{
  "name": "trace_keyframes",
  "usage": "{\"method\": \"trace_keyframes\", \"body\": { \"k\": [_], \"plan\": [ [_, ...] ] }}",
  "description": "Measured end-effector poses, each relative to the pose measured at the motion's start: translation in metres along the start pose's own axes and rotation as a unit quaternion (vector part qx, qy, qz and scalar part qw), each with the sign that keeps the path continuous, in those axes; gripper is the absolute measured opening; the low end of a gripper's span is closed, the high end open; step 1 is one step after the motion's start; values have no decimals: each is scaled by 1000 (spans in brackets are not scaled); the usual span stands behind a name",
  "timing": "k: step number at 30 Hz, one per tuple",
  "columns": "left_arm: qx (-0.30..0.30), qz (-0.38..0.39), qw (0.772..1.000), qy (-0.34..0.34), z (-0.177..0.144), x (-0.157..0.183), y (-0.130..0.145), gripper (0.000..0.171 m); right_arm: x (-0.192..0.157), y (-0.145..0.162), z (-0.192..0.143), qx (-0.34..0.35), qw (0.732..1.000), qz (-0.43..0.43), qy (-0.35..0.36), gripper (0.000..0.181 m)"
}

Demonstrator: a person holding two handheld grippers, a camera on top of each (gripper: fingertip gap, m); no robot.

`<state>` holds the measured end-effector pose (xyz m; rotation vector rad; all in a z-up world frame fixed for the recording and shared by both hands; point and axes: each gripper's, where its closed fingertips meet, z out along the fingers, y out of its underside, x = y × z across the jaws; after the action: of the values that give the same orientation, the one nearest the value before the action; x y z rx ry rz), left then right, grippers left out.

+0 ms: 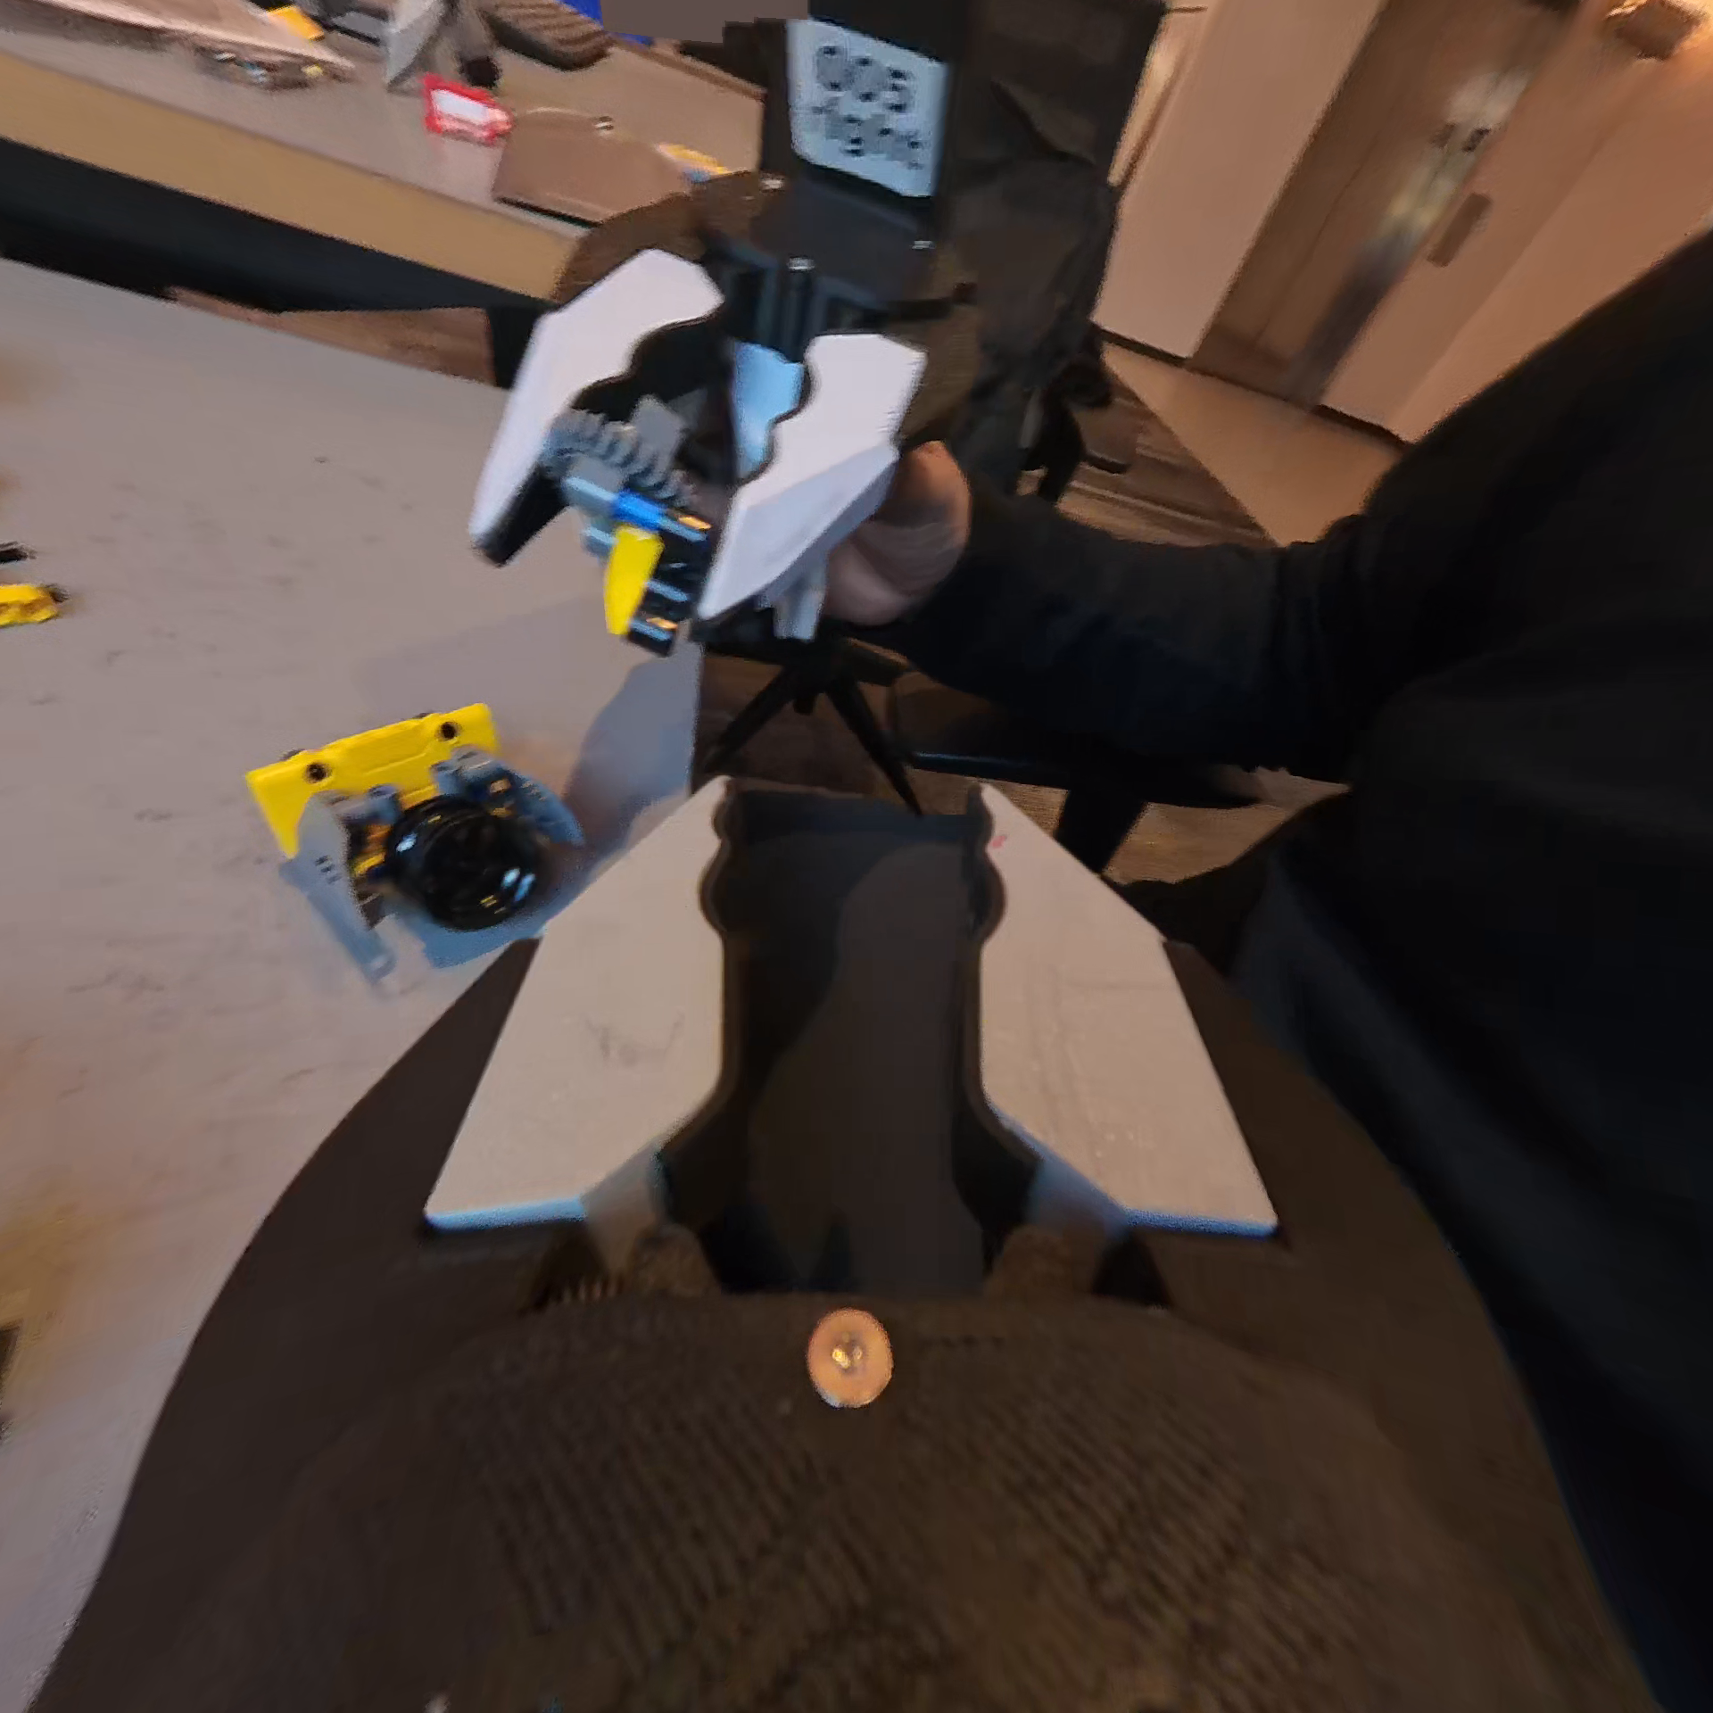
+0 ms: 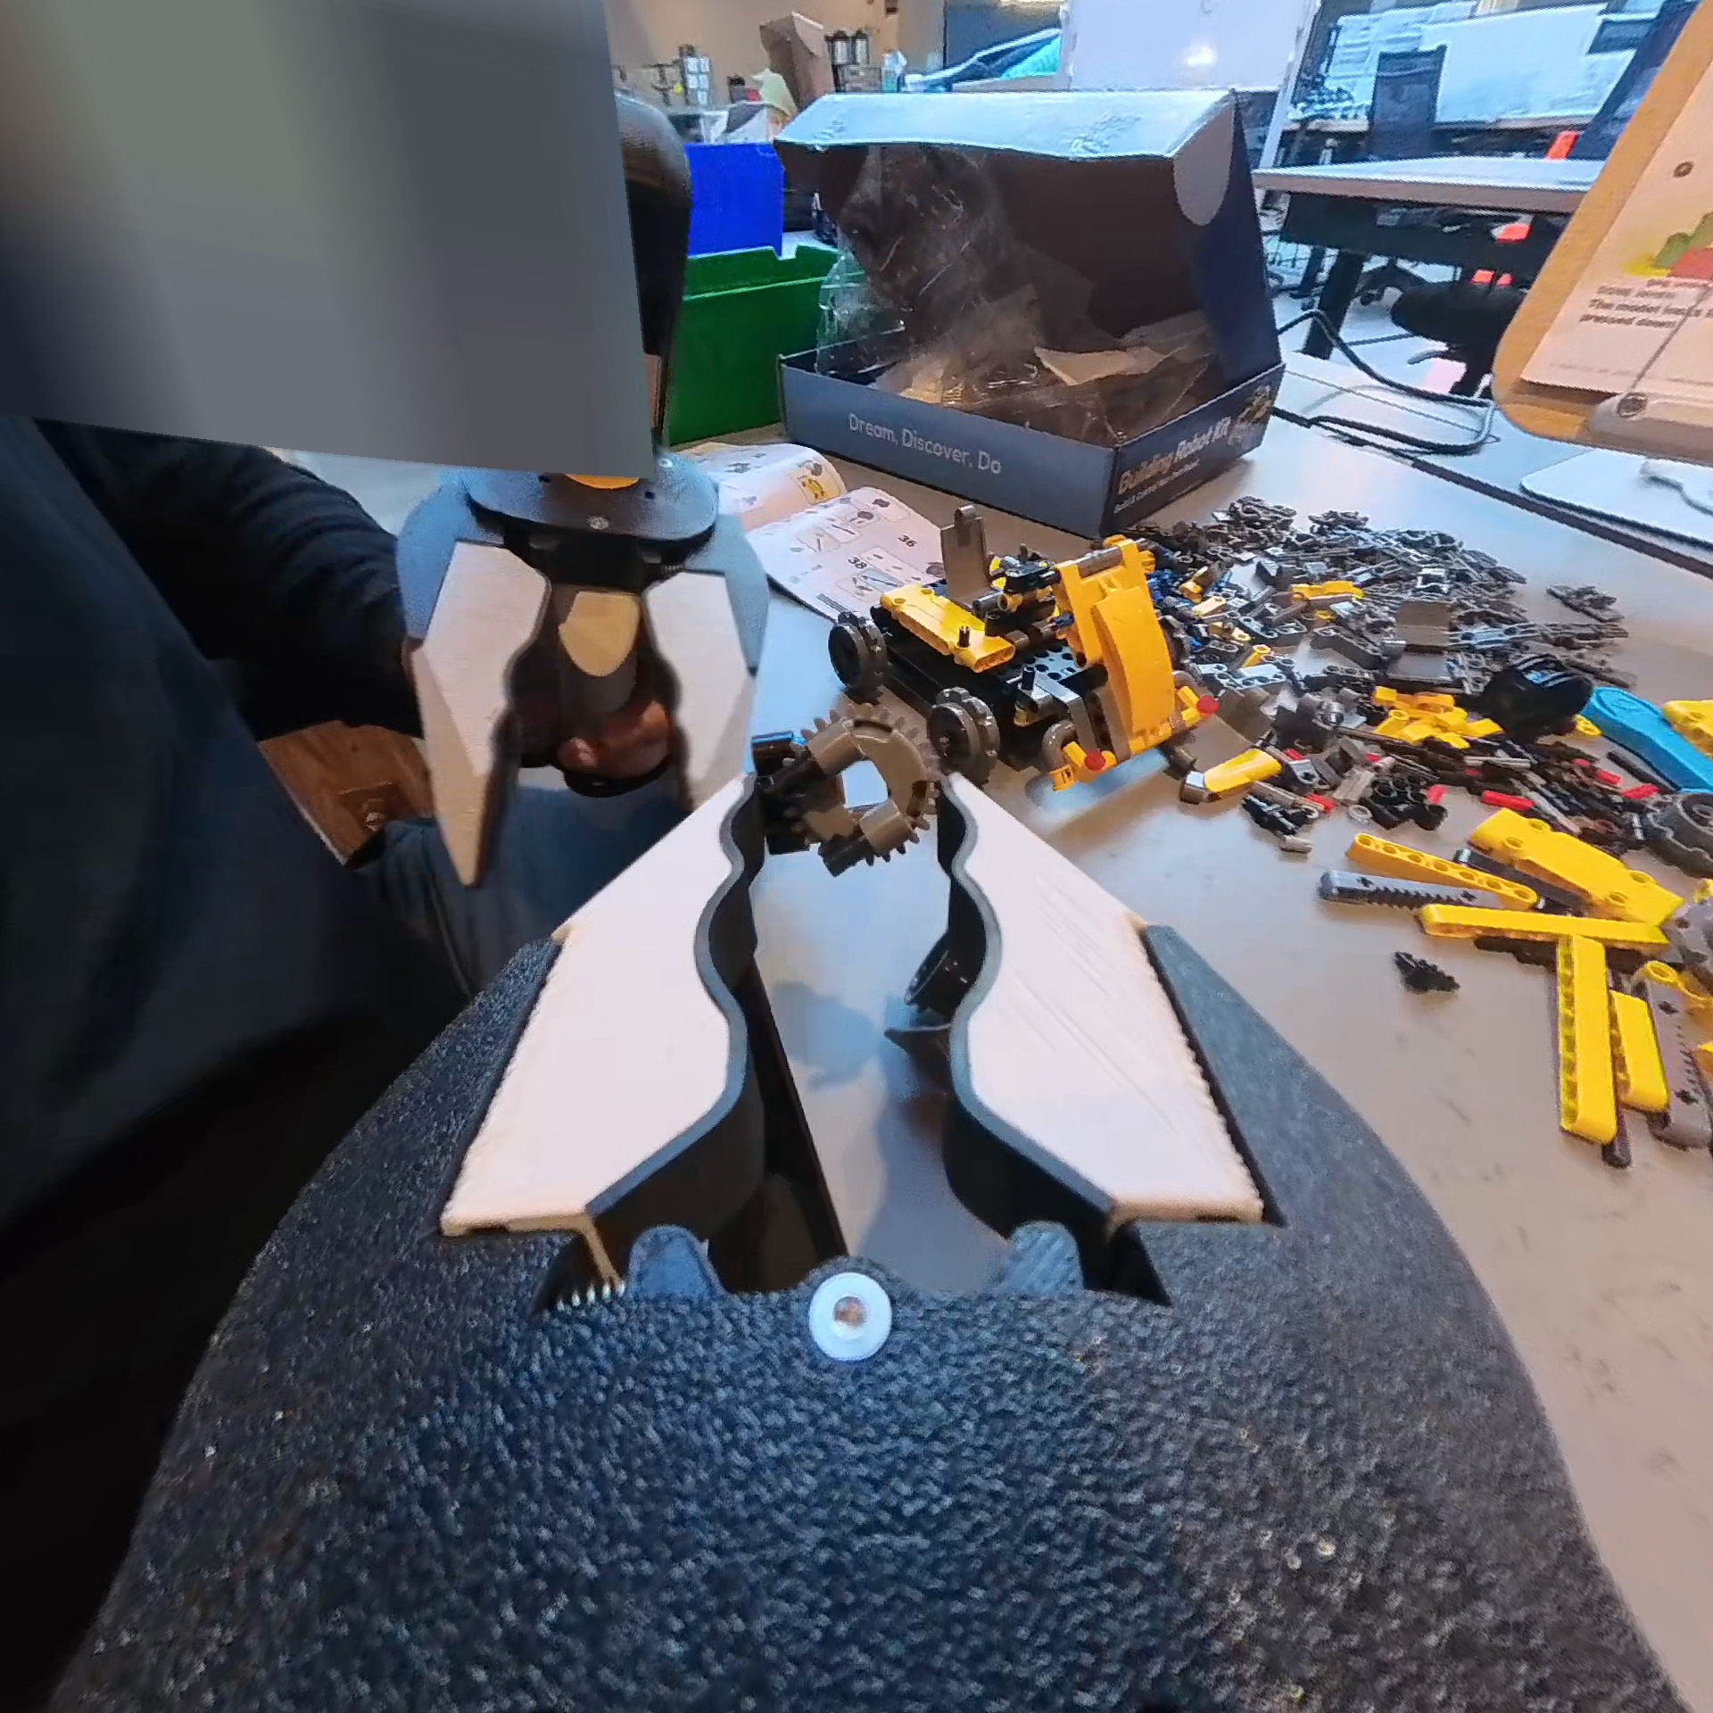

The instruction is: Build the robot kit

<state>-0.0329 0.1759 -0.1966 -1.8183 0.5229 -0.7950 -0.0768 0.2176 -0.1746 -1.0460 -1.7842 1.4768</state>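
My right gripper (image 2: 843, 788) is shut on a small gear assembly (image 2: 871, 742) of grey toothed wheels and black pieces, held at its fingertips above the table. In the left wrist view the same assembly (image 1: 640, 519) also shows a blue and a yellow piece, between the right gripper's (image 1: 602, 575) white fingers. My left gripper (image 1: 848, 797) is open and empty, in the air close to the right one, a short way from the assembly. It shows in the right wrist view (image 2: 579, 834) with its jaws apart. A yellow, grey and black sub-assembly (image 1: 417, 834) lies on the table below.
A partly built yellow and black vehicle (image 2: 1020, 667) stands on the grey table (image 2: 1205, 973). A pile of loose parts (image 2: 1390, 649) spreads to its right. Behind are an open dark box (image 2: 1020, 278), an instruction booklet (image 2: 834, 547) and a green bin (image 2: 732, 343).
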Motion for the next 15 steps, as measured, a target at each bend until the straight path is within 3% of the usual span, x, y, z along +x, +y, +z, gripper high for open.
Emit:
{"method": "trace_keyframes", "body": {
  "k": [5,8,11,15],
  "plan": [
    [2,81,996,27,2,18,-3,40,-2,-3,0,16,1000,11,-22,36],
    [11,170,984,-48,-5,5,-10,47,-2,-3,0,22,999,17,-28,36],
    [37,245,958,-144,-17,-13,-19,54,-8,-3,2,20,999,12,-39,36],
    [24,300,930,-210,-34,-24,-28,38,-20,-2,10,5,999,-7,-50,37]
  ]
}}
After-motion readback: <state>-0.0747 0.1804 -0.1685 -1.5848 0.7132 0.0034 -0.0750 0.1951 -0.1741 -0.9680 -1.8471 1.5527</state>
